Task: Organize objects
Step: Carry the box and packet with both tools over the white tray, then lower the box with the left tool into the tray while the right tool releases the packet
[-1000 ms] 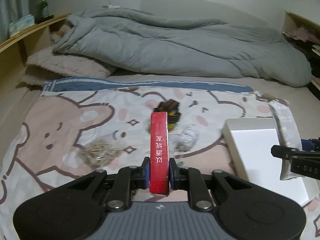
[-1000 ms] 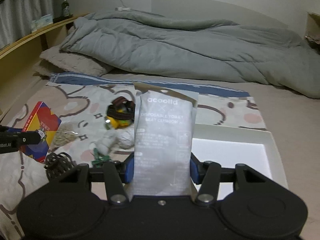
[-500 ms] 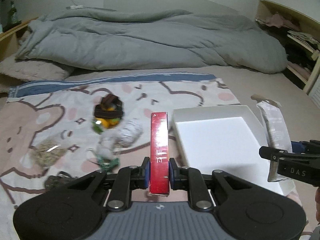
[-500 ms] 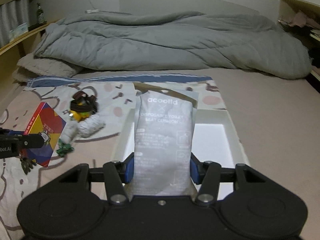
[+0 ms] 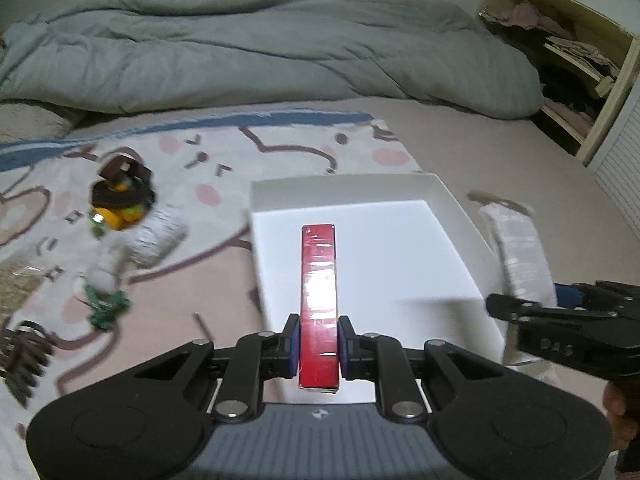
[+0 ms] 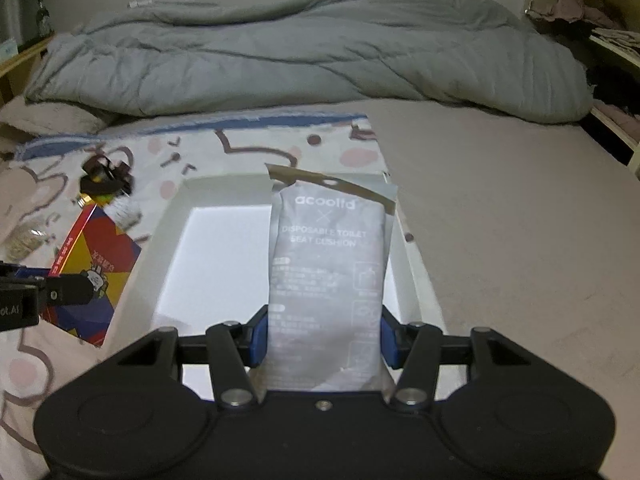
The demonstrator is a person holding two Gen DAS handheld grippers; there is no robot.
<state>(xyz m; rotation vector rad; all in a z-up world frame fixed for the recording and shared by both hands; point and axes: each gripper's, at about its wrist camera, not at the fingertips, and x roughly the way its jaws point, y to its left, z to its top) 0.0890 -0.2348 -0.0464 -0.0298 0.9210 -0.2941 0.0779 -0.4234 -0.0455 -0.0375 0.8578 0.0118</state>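
Left claw (image 5: pixel 319 338): clamped on the red box (image 5: pixel 318 280), held edge-up above the white tray (image 5: pixel 448 196)
Right claw (image 6: pixel 323 340): gripping the grey pouch (image 6: pixel 330 272) upright over the tray's right half
Progress: early, I judge; the tray floor looks bare, nothing set inside yet
Left to do: both held items, then the dark-and-yellow toy (image 5: pixel 120 196), white roll (image 5: pixel 158 232), green bit (image 5: pixel 106 308) and spring-like piece (image 5: pixel 22 354) on the bear blanket (image 5: pixel 280 148)
Edges: tray walls are low; lower inside the rim
Room: claws sit close side by side, so place one at a time
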